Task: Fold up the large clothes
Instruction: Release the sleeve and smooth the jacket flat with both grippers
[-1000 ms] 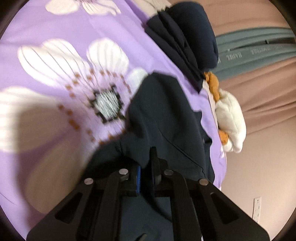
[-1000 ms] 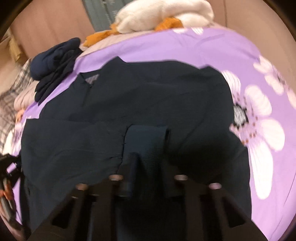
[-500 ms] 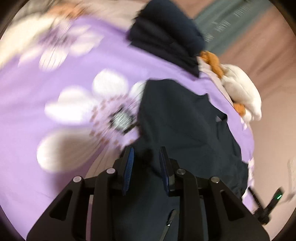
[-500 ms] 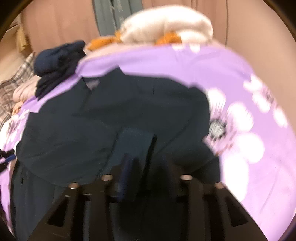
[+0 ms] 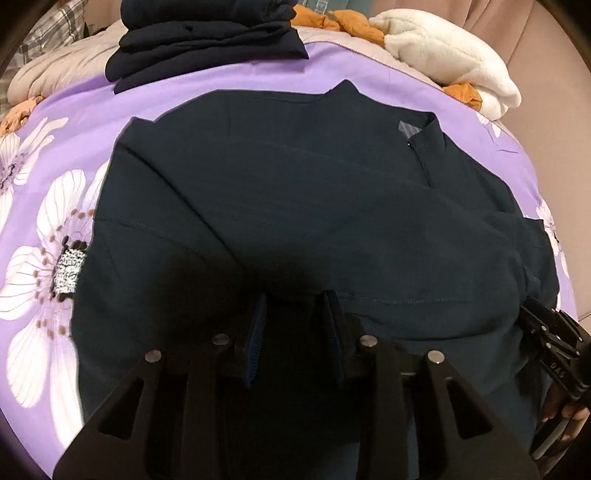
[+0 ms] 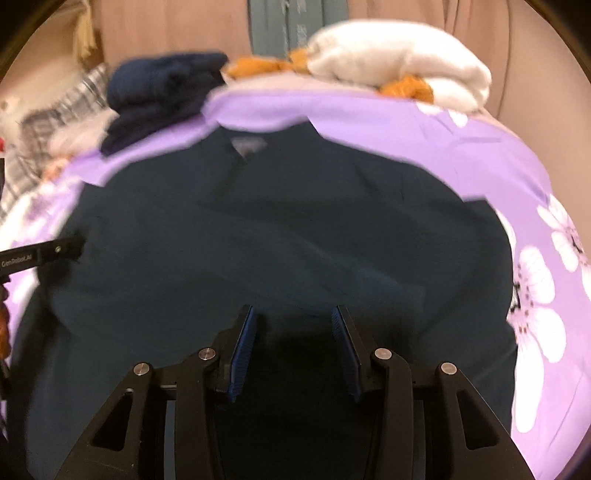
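Ahead of our fingers the purple floral bedspread (image 5: 55, 155) carries the dark navy garment (image 5: 295, 206), spread flat with both sleeves folded across. Beyond it sits a folded navy stack (image 5: 207, 40). Our left gripper (image 5: 297, 325) and right gripper (image 6: 293, 328) hover released, gripping nothing.

Lettering on the two grippers, little else readable

The left gripper (image 6: 37, 258), seen at the edge of the right wrist view, carries white print reading "GenRobot.AI" along its black side. The right gripper (image 5: 554, 354), seen in the left wrist view, bears small pale letters that look like "DAS", though the last one is hard to make out. The grey-green panel (image 6: 295, 29) behind the bed has faint raised lettering, too blurred to read. The small tag (image 5: 408, 130) inside the shirt's collar shows no legible print.
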`<state>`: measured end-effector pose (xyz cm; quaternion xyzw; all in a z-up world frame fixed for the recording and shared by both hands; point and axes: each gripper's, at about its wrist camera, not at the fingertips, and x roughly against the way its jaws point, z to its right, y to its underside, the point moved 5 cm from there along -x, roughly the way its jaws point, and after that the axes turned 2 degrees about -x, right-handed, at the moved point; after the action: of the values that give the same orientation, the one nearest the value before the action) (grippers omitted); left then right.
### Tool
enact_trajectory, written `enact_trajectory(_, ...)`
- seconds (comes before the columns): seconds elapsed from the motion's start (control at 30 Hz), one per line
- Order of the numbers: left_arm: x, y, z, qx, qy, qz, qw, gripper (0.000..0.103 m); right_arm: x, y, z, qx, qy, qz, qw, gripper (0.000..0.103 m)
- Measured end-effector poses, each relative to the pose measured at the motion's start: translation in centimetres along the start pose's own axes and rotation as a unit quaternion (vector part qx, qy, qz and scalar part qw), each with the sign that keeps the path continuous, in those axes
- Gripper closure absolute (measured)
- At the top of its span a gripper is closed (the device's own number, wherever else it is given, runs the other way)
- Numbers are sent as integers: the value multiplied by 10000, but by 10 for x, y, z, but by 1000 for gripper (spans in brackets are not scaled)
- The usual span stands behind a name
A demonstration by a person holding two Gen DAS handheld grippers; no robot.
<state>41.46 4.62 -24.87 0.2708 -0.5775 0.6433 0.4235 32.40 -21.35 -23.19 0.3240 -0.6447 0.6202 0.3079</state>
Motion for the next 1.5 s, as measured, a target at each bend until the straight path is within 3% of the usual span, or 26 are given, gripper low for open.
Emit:
enact_trajectory(0.23,30,8,-14,441,281,-36,9986,74,4,-5,-1,-95,-156,-63,9998,59)
enact_trajectory(0.33,65,34,-13,253,237,66,9994,61,24,-2,-4,-207,-354,20,9992,57)
enact_trajectory(0.37,77,47,-13,176,230,70,9996,54,37,4,-6,-175,-465,76,9987,55)
enact_trajectory(0.43,99,78,-10,36,156,54,9999,51,56,20,-9,-71,-520,75,9986,48)
enact_trajectory(0.53,119,121,-14,73,62,-107,9999,51,80,51,-14,124,-461,-36,9989,48)
enact_trajectory(0.6,131,147,-16,124,-13,-109,9999,45,92,72,-18,238,-440,-87,9987,48)
enact_trajectory(0.8,150,223,-3,-142,-398,-154,9990,41,113,129,-44,384,-627,-327,9968,48)
enact_trajectory(1.0,161,262,7,-298,-578,15,9979,29,121,166,-57,438,-629,-510,9958,47)
enact_trajectory(1.3,197,304,5,-276,-434,122,9986,27,143,215,-52,205,-591,-527,9966,40)
enact_trajectory(1.5,221,328,-2,58,-161,36,9998,27,170,232,-46,169,-709,-543,9959,39)
